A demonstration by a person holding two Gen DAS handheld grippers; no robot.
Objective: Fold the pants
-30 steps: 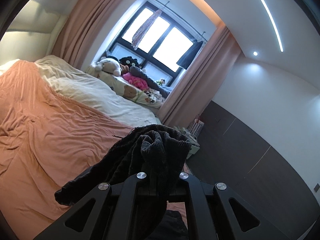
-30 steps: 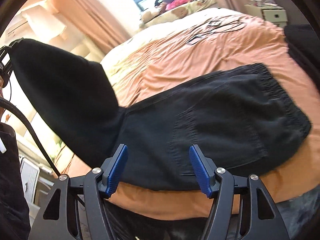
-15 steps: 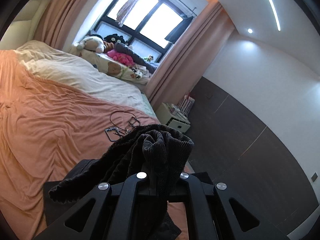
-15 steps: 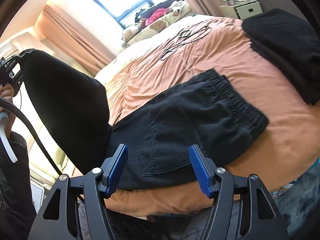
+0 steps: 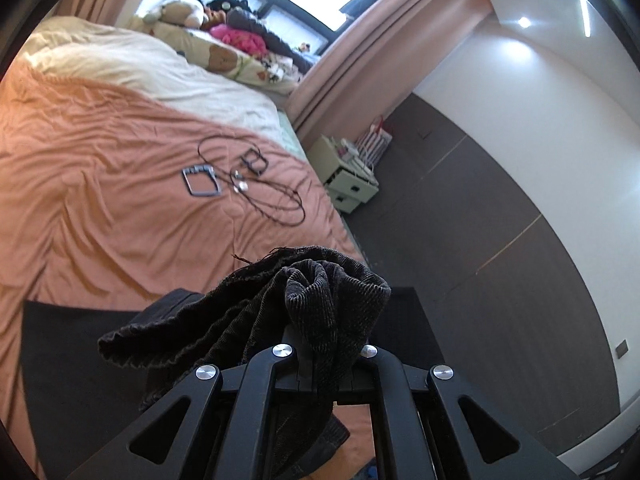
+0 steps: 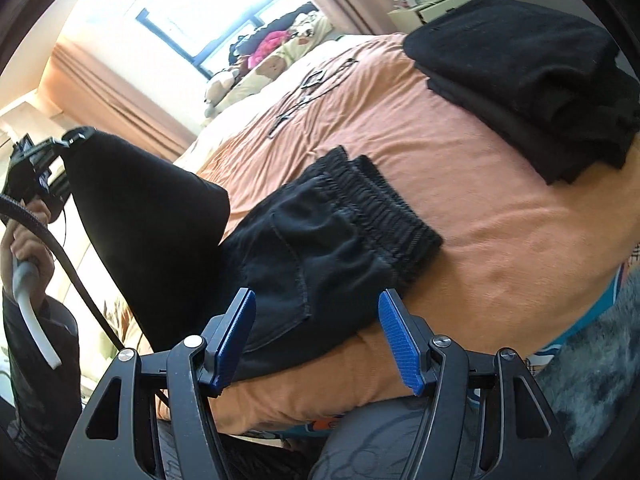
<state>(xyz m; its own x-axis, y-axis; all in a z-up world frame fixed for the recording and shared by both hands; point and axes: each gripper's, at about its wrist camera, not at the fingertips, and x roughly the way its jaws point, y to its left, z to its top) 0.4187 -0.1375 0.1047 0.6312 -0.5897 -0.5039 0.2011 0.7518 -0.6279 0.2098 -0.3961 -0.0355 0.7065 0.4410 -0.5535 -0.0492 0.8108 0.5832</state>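
Black pants lie on the orange bed sheet (image 6: 480, 208), their elastic waistband (image 6: 380, 208) toward the middle of the bed and the seat at its near edge. My left gripper (image 5: 326, 360) is shut on the bunched corduroy leg ends (image 5: 320, 304), which hide its fingertips. In the right wrist view the left gripper (image 6: 48, 152) is raised at the left in a person's hand, and the legs (image 6: 152, 220) hang from it in a dark sheet. My right gripper (image 6: 318, 340) hovers open just over the seat, blue pads (image 6: 236, 336) apart and nothing between them.
A stack of folded dark clothes (image 6: 520, 80) sits on the bed's right side. Cables and small frames (image 5: 240, 176) lie mid-bed. Cream bedding (image 5: 140, 64) and plush toys (image 5: 184, 8) lie by the window. A white nightstand (image 5: 352, 184) stands beside the bed, and a grey rug (image 6: 588, 360) covers the floor.
My left gripper has come down and across the bed with the leg ends, bringing the cables into view. The right gripper has swung sideways, still open; the folded stack has come into its view.
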